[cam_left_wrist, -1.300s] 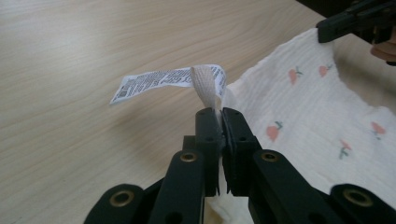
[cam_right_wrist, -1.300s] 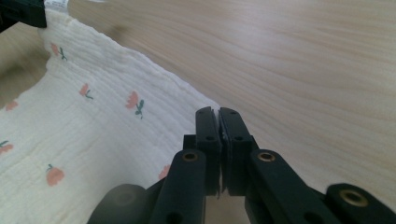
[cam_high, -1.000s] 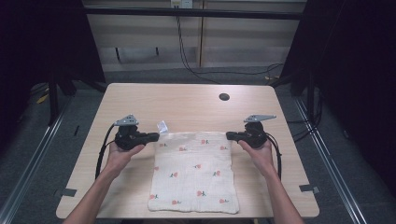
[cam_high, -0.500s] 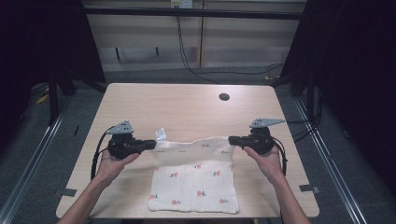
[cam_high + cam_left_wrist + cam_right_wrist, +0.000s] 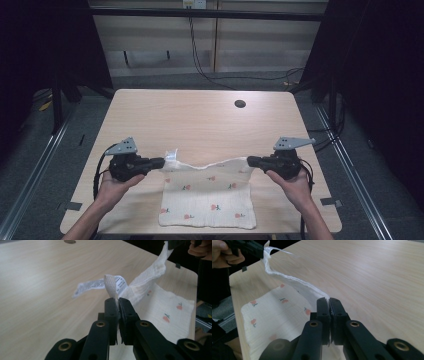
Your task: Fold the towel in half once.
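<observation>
A white cloth (image 5: 207, 197) with small red fruit prints lies on the wooden table (image 5: 200, 120), its far edge lifted off the surface. My left gripper (image 5: 161, 162) is shut on the cloth's far left corner, where a white care label (image 5: 117, 286) sticks up above the jaws. My right gripper (image 5: 251, 161) is shut on the far right corner (image 5: 325, 297). The lifted edge sags between the two grippers. In the left gripper view the cloth (image 5: 160, 305) runs off toward the other gripper (image 5: 175, 243). The right gripper view shows the printed cloth (image 5: 277, 315) below its jaws.
A dark round hole (image 5: 240, 104) sits in the table near its far right side. Cables (image 5: 200, 55) hang behind the table. The person's forearms come in from the near edge, where the cloth's front hem (image 5: 207, 224) rests.
Both grippers have moved toward the near edge and apart, and risen a little, carrying the cloth's far corners. The far edge has left the table and now hangs between them.
</observation>
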